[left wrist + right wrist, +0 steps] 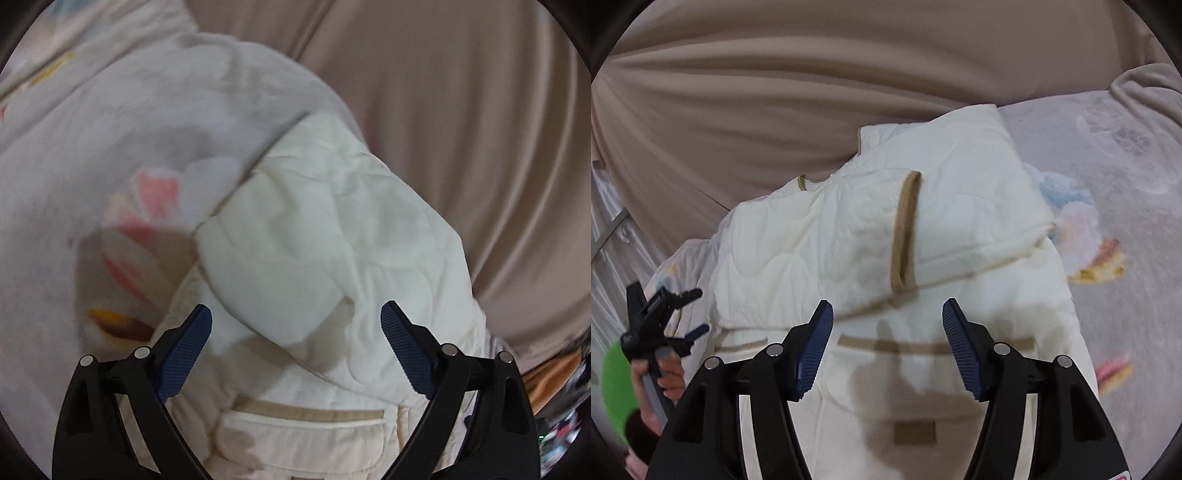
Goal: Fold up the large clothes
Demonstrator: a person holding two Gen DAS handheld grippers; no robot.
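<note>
A cream quilted jacket (849, 236) with tan trim lies partly folded on a pale printed blanket (1126, 206). One sleeve with a tan cuff (905, 229) lies across its body. In the left wrist view the jacket (314, 229) fills the middle, with a tan-edged pocket (306, 410) near the bottom. My left gripper (295, 314) is open and empty just above the jacket; it also shows at the left edge of the right wrist view (696, 310), held in a hand. My right gripper (886, 310) is open and empty above the jacket's lower part.
A beige curtain (775, 92) hangs behind the bed and also shows in the left wrist view (461, 129). The blanket (92, 166) carries pink and yellow prints. A metal frame (609, 229) stands at the far left.
</note>
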